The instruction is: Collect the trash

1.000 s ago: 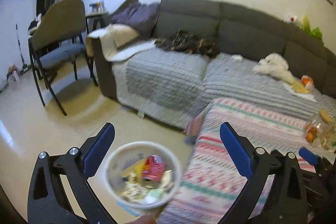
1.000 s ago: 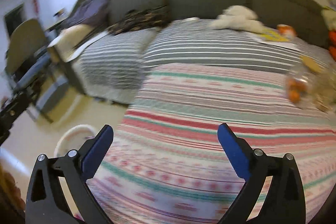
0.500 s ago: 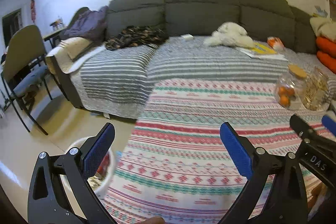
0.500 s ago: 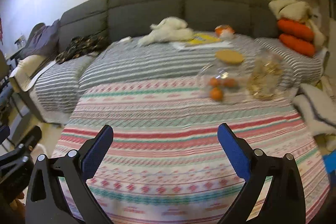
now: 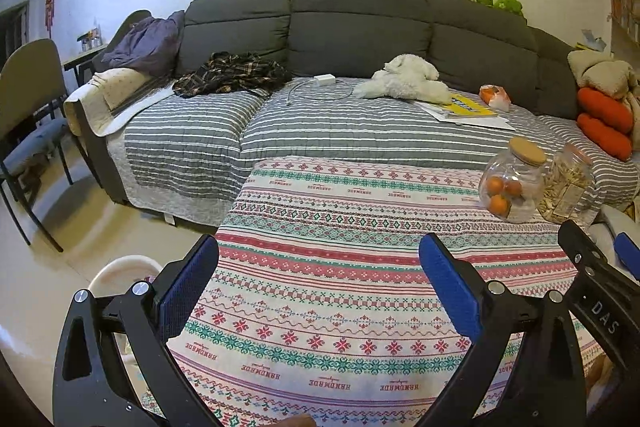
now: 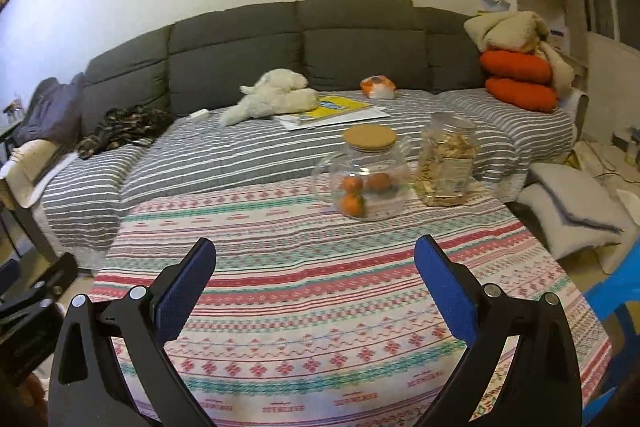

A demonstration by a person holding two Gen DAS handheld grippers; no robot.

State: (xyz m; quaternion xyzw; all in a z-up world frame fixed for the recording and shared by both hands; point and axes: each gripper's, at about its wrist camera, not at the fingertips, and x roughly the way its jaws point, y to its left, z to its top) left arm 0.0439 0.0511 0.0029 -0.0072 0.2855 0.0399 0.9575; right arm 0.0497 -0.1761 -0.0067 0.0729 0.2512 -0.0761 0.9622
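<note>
With both the left gripper [image 5: 318, 277] and right gripper [image 6: 314, 277] gaping empty over the bare desk [image 6: 320, 267], collecting looks finished; next, scan for leftovers.

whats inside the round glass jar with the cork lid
The round jar holds three small orange fruits, seen through the clear glass. The cork lid covers the mouth; nothing else shows inside.
</note>
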